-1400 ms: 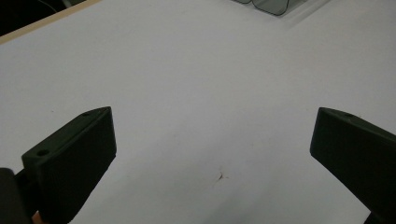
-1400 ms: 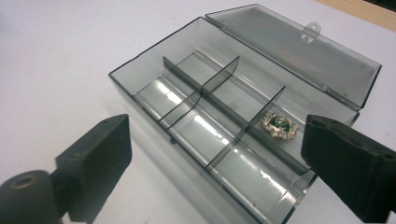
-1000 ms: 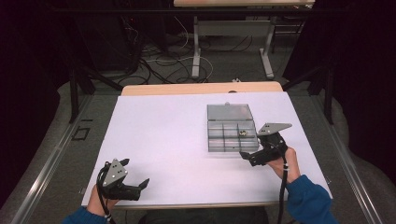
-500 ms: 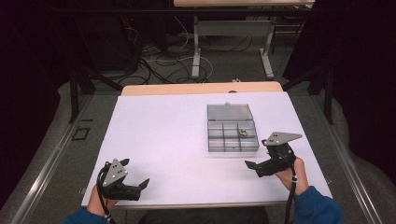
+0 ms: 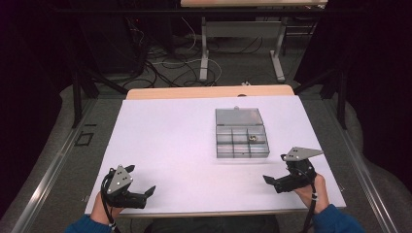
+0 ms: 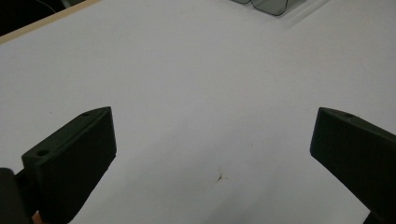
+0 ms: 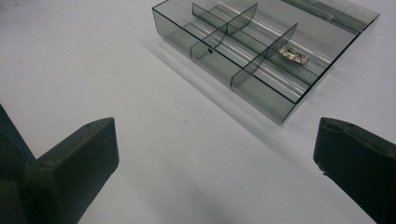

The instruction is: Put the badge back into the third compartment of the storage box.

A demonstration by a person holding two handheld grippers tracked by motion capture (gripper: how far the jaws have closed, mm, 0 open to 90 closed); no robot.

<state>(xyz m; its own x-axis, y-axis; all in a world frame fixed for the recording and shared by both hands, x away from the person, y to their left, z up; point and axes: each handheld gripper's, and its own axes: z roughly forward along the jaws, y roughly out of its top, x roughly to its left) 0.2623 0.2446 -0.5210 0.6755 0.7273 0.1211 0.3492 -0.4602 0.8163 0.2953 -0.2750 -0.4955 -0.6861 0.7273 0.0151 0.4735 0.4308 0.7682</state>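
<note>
Your clear grey compartment box (image 5: 242, 141) sits open on the white counter (image 5: 170, 145), right of the middle, with its lid (image 5: 238, 116) laid back flat on the far side. Dividers split it into small cells in two rows. In the high view one cell holds something: a small glinting piece (image 5: 253, 138) in the far row, toward the right end. Your right tool's view shows the same piece (image 7: 293, 54) as a silvery bit with a touch of green, lying on the cell floor; what it is cannot be made out. The other cells look bare.

Your right tool (image 5: 277, 171) hovers near the box's front right corner, apart from it, jaws spread wide with nothing between them. Your left tool (image 5: 141, 189) is at the near left edge of the counter, well apart from the box, also spread wide and holding nothing.

In your left tool's view a corner of the box (image 6: 268, 5) is cut off by the top edge. A small dark mark (image 6: 219, 177) shows on the counter between that tool's jaws.
</note>
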